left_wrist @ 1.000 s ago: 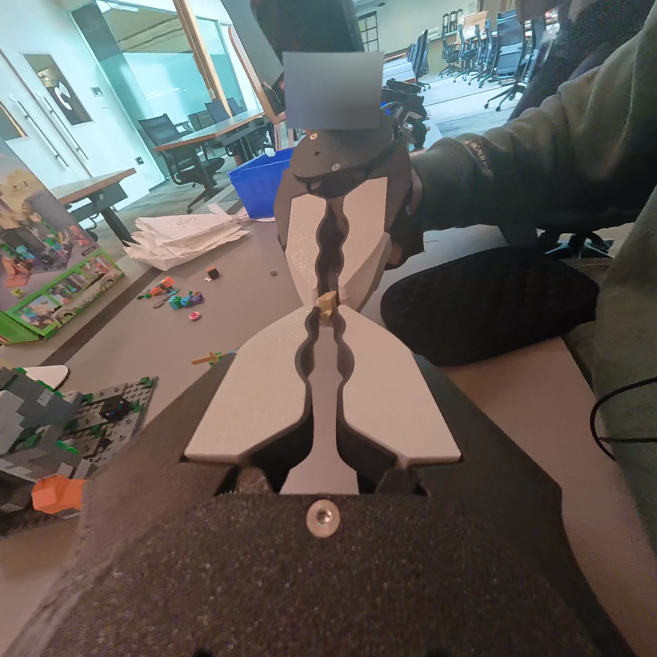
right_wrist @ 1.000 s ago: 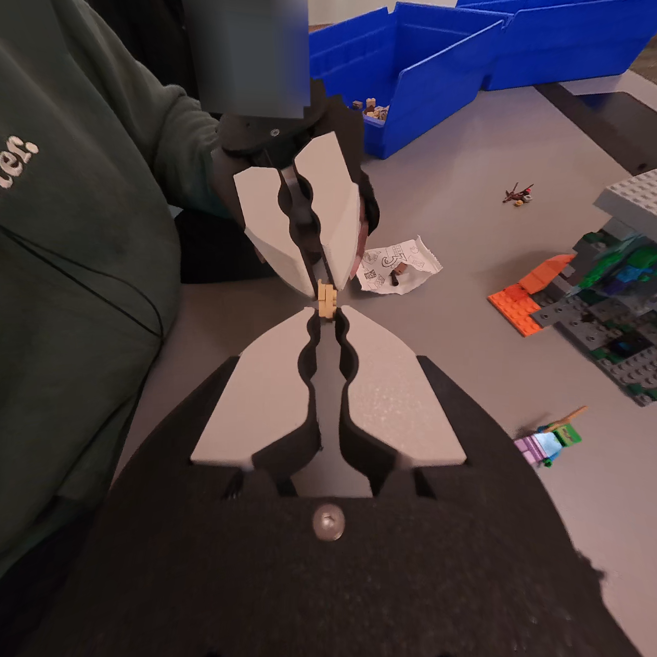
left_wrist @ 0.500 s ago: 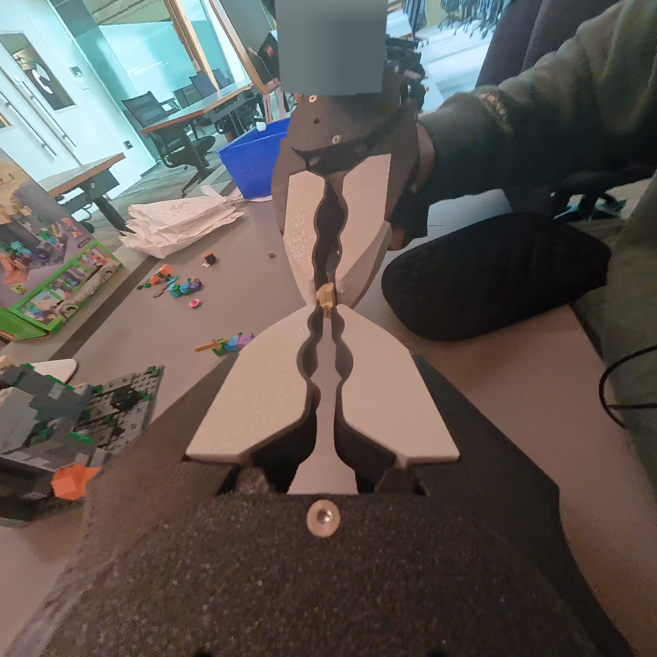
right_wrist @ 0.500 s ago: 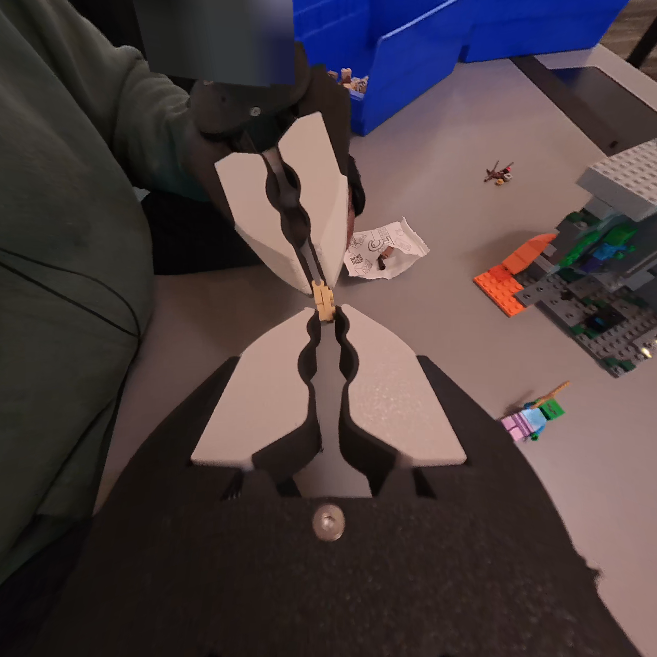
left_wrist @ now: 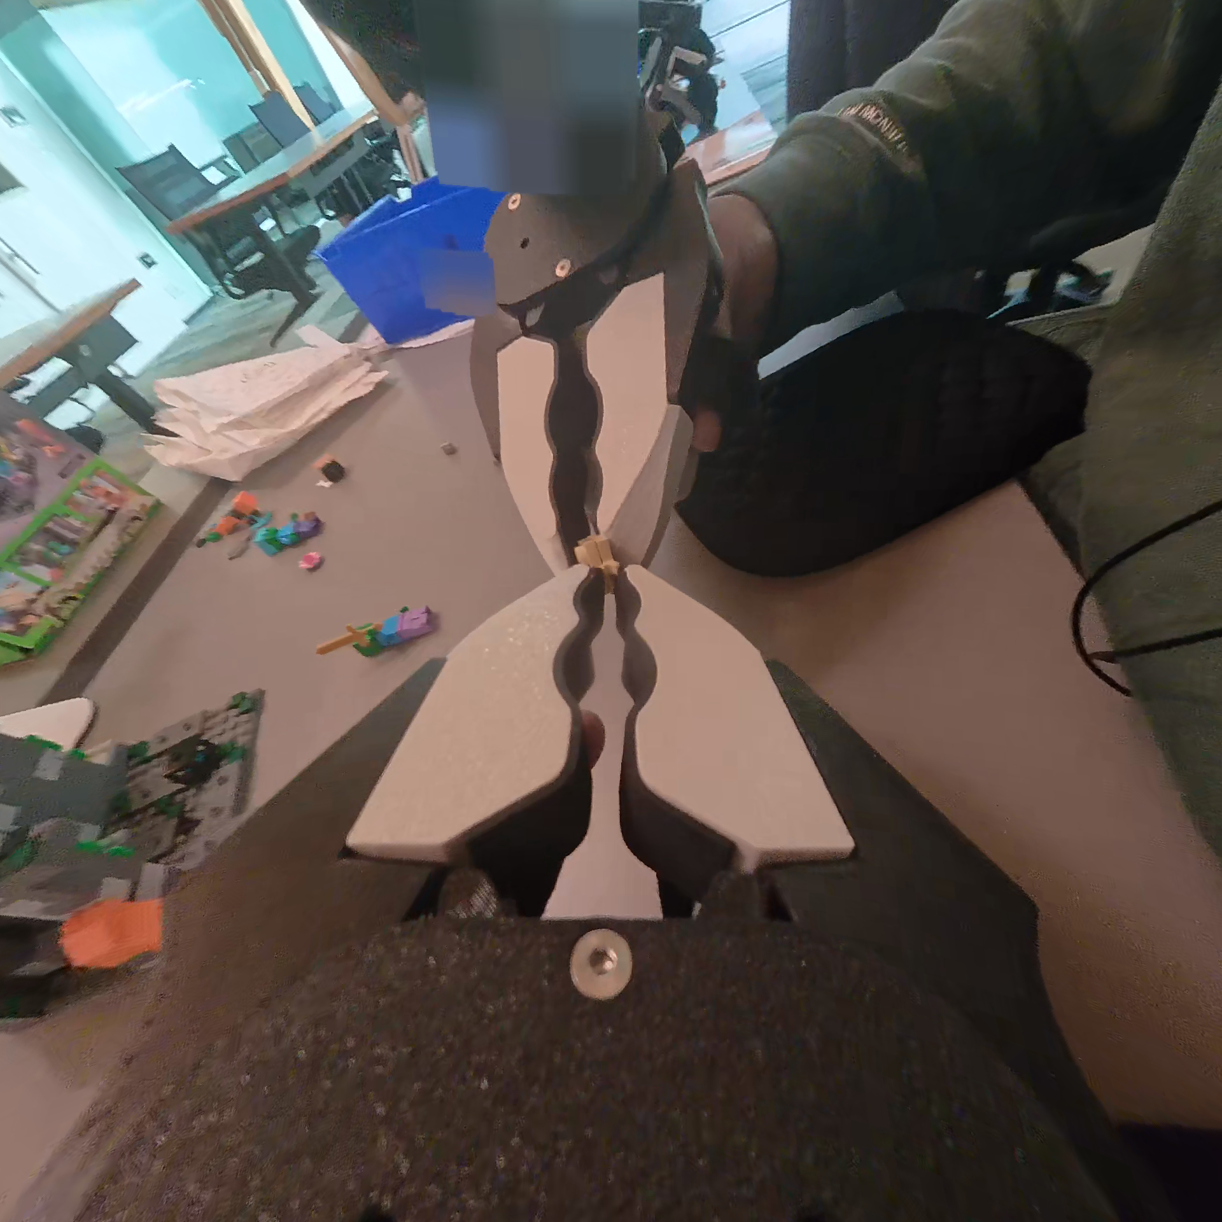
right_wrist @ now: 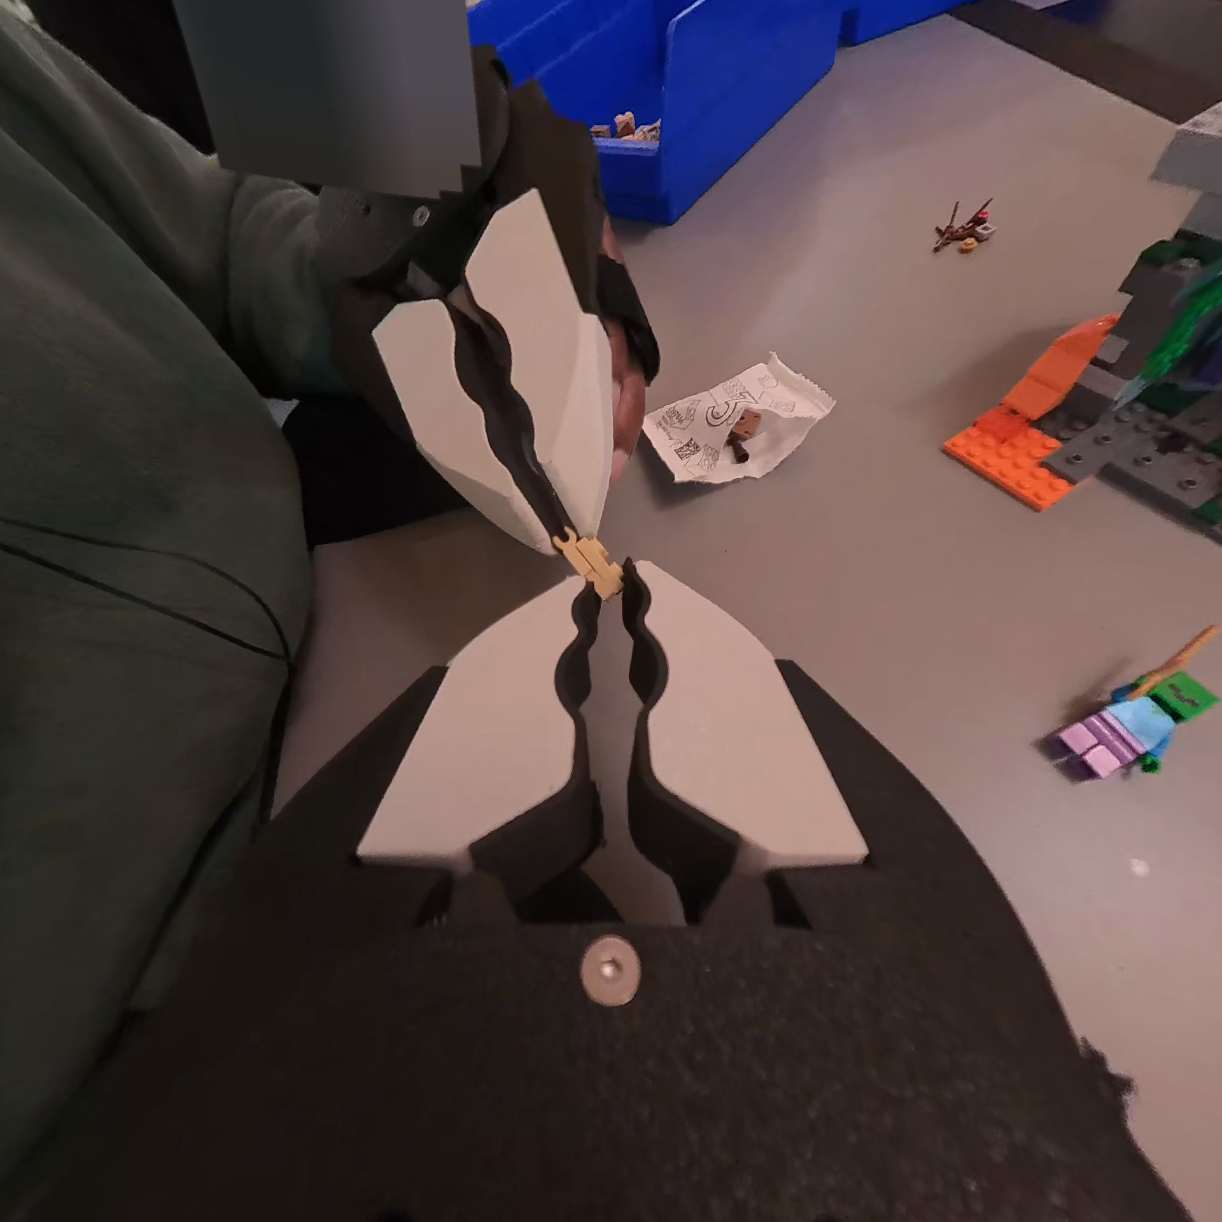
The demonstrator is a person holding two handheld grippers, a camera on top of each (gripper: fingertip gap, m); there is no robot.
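Tan, knobbly plastic pieces (left_wrist: 597, 555) hung above the grey desk (right_wrist: 859, 595), pinched from both ends: the left gripper (left_wrist: 611, 576) closed on them, the right gripper (right_wrist: 611, 574) likewise, tips meeting. At 12 o'clock, a blue bin (right_wrist: 694, 99) held small bricks; at 3 o'clock lay a purple-legged figure (right_wrist: 1124, 727).

Both grippers (left_wrist: 605, 575) (right_wrist: 611, 578) tip-to-tip, jaws closed

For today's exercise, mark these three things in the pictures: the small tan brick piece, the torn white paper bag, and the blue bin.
tan brick piece (right_wrist: 590, 563), right wrist view, on its middle, between both tongs' tips.
torn white paper bag (right_wrist: 790, 408), right wrist view, on its upper flap.
blue bin (right_wrist: 727, 99), right wrist view, on its front wall.
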